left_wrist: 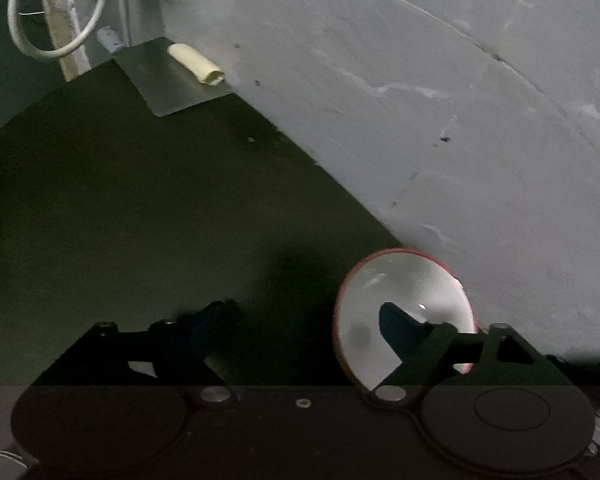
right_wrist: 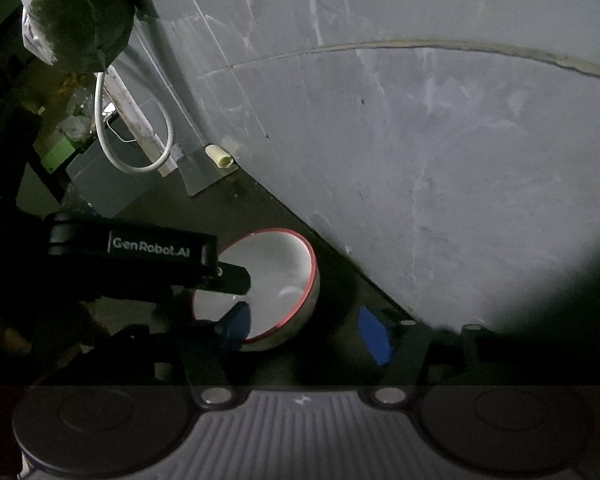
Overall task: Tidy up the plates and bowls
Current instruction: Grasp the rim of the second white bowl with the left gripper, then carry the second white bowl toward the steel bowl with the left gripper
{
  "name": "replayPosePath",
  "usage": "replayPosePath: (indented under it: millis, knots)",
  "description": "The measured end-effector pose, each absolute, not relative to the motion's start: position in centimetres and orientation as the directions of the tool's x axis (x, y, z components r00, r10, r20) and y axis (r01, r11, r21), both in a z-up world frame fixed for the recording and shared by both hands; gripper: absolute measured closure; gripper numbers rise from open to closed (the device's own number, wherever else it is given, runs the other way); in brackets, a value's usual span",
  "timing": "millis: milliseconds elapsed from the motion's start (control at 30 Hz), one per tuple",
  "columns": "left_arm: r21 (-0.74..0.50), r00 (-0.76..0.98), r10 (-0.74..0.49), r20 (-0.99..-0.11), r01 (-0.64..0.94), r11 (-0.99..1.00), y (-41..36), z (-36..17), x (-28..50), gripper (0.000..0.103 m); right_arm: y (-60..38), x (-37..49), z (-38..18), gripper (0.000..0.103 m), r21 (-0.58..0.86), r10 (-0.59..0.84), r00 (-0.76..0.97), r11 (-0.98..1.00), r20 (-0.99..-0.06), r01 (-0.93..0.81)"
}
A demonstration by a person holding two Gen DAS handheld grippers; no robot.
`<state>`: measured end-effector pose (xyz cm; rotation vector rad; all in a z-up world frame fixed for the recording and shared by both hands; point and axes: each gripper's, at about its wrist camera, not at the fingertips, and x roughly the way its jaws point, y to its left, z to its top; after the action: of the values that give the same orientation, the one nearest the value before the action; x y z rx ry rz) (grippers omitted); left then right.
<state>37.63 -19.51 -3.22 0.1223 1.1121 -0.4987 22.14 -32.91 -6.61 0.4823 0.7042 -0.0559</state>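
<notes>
Both grippers stand with their jaws apart and nothing pressed between the pads. Seen from the left wrist, the left gripper [left_wrist: 300, 320] has its right-hand finger [left_wrist: 400, 328] over the white, red-rimmed ceramic bowl [left_wrist: 384, 280], which sits on the dark green floor [left_wrist: 140, 200] against the grey plastered wall [left_wrist: 420, 120]. Only the right wrist view shows that gripper from outside [right_wrist: 236, 280], reaching into the bowl [right_wrist: 276, 264] from the left, while the right gripper [right_wrist: 306, 332] has the bowl's near edge between its blue-padded fingers [right_wrist: 374, 334], untouched. A plastic-wrapped bundle [right_wrist: 76, 16] appears there alone; the white cable loop [left_wrist: 56, 8] and cream tube [left_wrist: 196, 64] show in both.
</notes>
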Motion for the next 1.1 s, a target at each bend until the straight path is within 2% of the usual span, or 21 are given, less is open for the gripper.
replayPosePath:
  millis: [100, 267, 400, 633, 1100]
  knots:
    - [-0.17, 0.326, -0.35, -0.878, 0.471, 0.866, -19.9, -3.3, 37.3, 0.033, -32.8, 22.5, -6.7, 0.047, 0.415, 0.127, 0.765, 0.888, -0.632, 0.196]
    - [-0.178, 0.318, -0.362, -0.876, 0.484, 0.857, -20.0, -3.4, 37.0, 0.068, -32.9, 23.0, -6.8, 0.053, 0.43, 0.173, 0.758, 0.89, -0.628, 0.153]
    - [-0.239, 0.292, -0.402, -0.868, 0.463, 0.854, -19.5, -3.5, 37.1, 0.085, -32.8, 23.4, -6.7, 0.06, 0.425, 0.193, 0.754, 0.897, -0.628, 0.125]
    - [-0.24, 0.307, -0.402, -0.863, 0.45, 0.86, -19.0, -2.7, 35.9, 0.087, -33.2, 22.4, -6.4, 0.07, 0.439, 0.212, 0.743, 0.89, -0.634, 0.12]
    - [-0.289, 0.443, -0.431, -0.786, 0.354, 0.889, -14.2, 3.7, 31.2, 0.087, -31.2, 19.3, -1.1, 0.07, 0.457, 0.285, 0.796, 0.89, -0.534, -0.012]
